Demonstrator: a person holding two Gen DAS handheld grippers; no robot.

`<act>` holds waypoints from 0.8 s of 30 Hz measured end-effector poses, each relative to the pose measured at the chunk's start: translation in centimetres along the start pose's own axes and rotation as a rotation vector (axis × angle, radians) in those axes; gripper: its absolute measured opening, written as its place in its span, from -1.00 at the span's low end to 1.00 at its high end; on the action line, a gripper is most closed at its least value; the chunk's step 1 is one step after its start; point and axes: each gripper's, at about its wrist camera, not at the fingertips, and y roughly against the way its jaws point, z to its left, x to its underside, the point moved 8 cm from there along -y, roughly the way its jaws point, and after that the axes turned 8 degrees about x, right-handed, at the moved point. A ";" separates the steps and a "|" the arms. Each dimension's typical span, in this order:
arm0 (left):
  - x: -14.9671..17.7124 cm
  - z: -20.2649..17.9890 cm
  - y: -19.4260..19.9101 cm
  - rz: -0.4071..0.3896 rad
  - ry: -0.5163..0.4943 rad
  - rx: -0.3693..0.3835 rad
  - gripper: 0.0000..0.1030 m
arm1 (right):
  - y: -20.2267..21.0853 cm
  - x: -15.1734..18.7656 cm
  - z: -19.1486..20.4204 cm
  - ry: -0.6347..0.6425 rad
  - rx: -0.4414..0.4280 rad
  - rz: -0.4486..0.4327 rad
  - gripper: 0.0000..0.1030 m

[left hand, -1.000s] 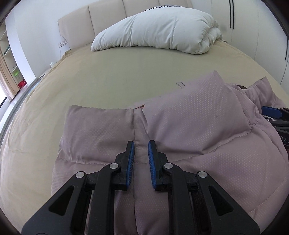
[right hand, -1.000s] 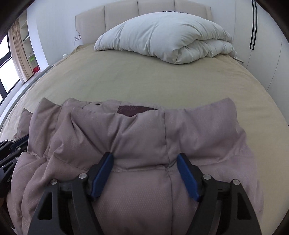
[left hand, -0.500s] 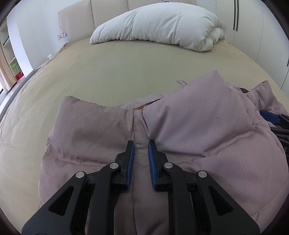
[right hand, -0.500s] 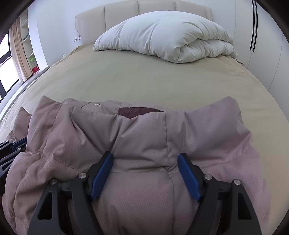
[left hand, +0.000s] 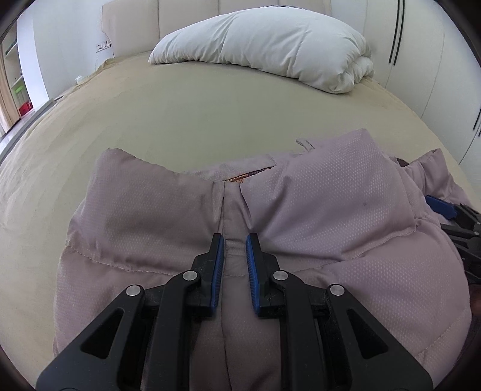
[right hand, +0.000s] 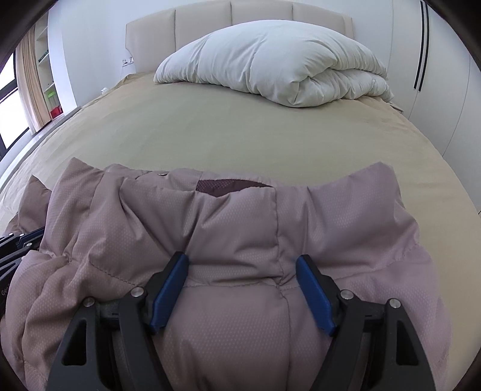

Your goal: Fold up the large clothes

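The left tool point(left hand: 235, 264) has its blue pads drawn close together, pinching a narrow ridge of the mauve puffer jacket point(left hand: 315, 210) near its central seam. The right tool point(right hand: 242, 288) has its pads set wide, pressing into a thick puffed bulge of the same jacket from both sides. The jacket lies bunched at the near edge of the bed point(right hand: 240, 132), its dark lining showing at the collar. At the far end, a folded white duvet point(right hand: 270, 60) rests against the padded headboard point(right hand: 204, 24).
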 end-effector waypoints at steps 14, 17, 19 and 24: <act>1.6 1.9 2.6 -0.022 0.043 -0.003 -0.70 | 1.5 -0.2 -0.3 -0.005 0.009 0.025 0.48; 1.6 2.8 2.1 -0.005 0.082 0.039 -0.70 | 4.6 -0.9 -0.7 -0.058 -0.034 0.009 0.47; 1.6 2.8 3.1 0.003 0.083 0.034 -0.70 | 7.2 -0.9 0.0 -0.061 -0.078 -0.023 0.47; 2.5 2.5 6.2 -0.067 -0.006 -0.042 -0.68 | 7.5 2.1 4.0 0.082 -0.059 -0.024 0.50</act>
